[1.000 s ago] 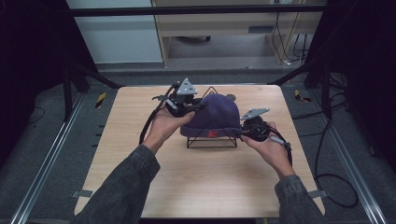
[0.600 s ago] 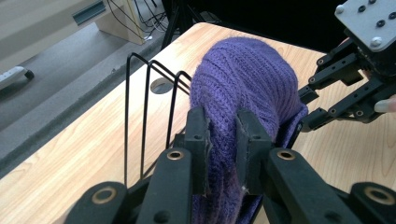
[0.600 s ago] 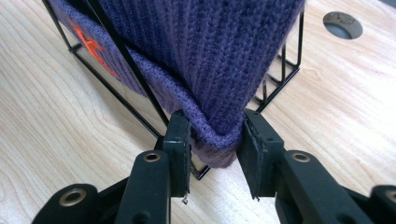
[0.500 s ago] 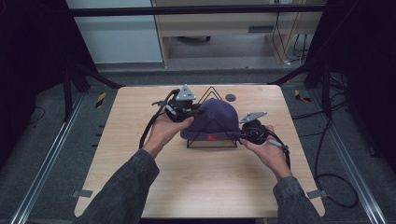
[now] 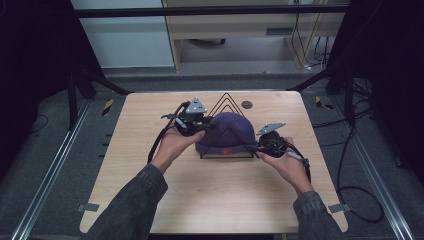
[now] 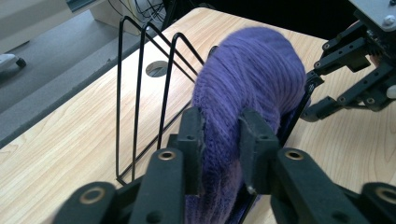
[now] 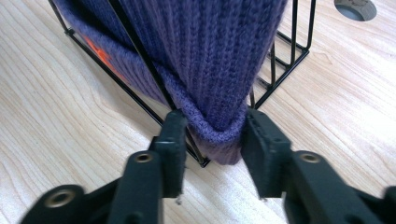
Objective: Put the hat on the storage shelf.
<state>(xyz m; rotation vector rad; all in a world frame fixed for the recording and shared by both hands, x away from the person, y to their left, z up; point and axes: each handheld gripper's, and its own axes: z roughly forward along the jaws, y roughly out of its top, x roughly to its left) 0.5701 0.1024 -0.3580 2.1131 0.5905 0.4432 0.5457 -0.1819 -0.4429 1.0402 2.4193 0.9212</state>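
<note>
- Nearest the camera in the high view, two forearms in grey denim-like sleeves (image 5: 131, 200) come in from the bottom edge; each hand holds a tool over the light wooden counter (image 5: 215, 195)
- The right hand (image 5: 287, 162) holds the right tool (image 5: 257, 146) at the right end of a purple knitted hat (image 5: 227, 131); a grey three-cornered plate sits on top of the tool
- In the right gripper view the right tool (image 7: 212, 135) has its jaws at a narrow spread, one on each side of the hat's folded hem (image 7: 219, 135); the knit fills the gap between them and touches both pads, so the tool grips the hem
- The left hand (image 5: 176, 141) holds the left tool (image 5: 202, 125) at the hat's left upper side; in the left gripper view the left tool (image 6: 219, 135) pinches a fold of the purple knit (image 6: 252, 79) between narrowly set jaws
- The hat is draped over a black wire rack (image 5: 227, 102) of triangular frames that stands near the middle of the counter; its hem hangs by the rack's base wire, and an orange mark (image 5: 227, 151) shows on the front of the brim
- Three bare wire triangles (image 6: 140, 88) of the rack stand uncovered beyond the hat in the left gripper view
- Farther back, a round grey-rimmed hole (image 5: 246, 104) lies in the counter near its far edge; beyond it is grey floor
</note>
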